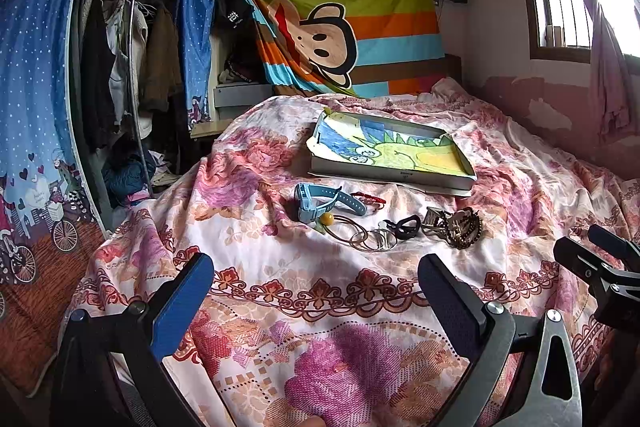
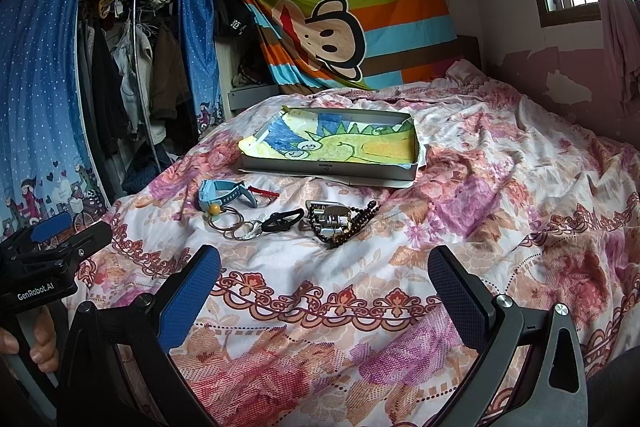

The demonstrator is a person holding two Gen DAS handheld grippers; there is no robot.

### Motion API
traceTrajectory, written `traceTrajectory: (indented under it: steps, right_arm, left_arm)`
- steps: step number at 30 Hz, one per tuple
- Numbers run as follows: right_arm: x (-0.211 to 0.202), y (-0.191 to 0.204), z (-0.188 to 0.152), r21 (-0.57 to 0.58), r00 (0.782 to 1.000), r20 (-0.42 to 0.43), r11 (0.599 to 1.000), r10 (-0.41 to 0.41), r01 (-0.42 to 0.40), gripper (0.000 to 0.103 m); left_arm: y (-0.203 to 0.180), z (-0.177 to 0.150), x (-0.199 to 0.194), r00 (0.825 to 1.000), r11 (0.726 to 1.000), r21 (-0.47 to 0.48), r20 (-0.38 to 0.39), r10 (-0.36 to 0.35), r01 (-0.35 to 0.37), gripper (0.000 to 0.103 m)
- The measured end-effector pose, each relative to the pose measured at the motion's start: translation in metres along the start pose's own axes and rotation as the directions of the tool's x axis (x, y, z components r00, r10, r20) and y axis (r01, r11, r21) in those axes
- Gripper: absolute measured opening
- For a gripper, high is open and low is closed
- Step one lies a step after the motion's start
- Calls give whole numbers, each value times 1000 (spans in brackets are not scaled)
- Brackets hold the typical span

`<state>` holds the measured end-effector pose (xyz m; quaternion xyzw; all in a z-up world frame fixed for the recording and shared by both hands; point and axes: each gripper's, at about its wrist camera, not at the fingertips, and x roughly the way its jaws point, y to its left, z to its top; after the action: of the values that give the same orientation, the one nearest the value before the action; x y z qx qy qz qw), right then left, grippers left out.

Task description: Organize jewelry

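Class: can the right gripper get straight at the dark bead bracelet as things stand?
Probably yes. The right gripper is open and empty, and only bare quilt lies between it and the bracelet. The bracelet does lie tangled against a metal watch, so a clean grasp may be awkward.

Blue watch [image 2: 224, 195], rings, perhaps beads [image 2: 352, 223], beside shallow box [image 2: 332, 167]

**Two low views from the foot of the bed**

We look from each claw's wrist, low over the bed's [image 1: 320, 307] near edge, facing its far edge. Our left view sits left of the right one. Both share the shallow box [image 1: 390, 179] [image 2: 332, 169] mid-bed, and each catches the other claw [image 1: 600, 263] [image 2: 56, 239].
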<state>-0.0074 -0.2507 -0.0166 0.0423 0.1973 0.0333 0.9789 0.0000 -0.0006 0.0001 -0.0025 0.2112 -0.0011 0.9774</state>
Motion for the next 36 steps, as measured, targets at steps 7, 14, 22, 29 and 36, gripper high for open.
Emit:
traceTrajectory:
  steps: [7, 14, 22, 29, 36]
  right_arm:
    - [7, -7, -5, 13, 1000, -16, 1000, -8, 9, 102]
    - [19, -17, 5, 30, 998, -64, 999, 16, -15, 102]
    - [58, -32, 30, -17, 985, -151, 996, 79, -82, 102]
    - [106, -38, 45, -71, 968, -225, 989, 113, -132, 102]
    - [155, -29, 50, -122, 950, -276, 975, 147, -186, 102]
  left_arm:
    - [-1, -3, 3, 1000, 1000, 5, -19, 3, -3, 103]
    - [-2, -6, 21, 996, 1000, 17, -83, -15, 17, 103]
    - [11, 10, 60, 988, 999, 35, -153, -29, 35, 103]
    - [24, 33, 104, 982, 999, 3, -182, -46, 47, 103]
    - [30, 54, 158, 969, 996, 4, -233, -86, 89, 103]
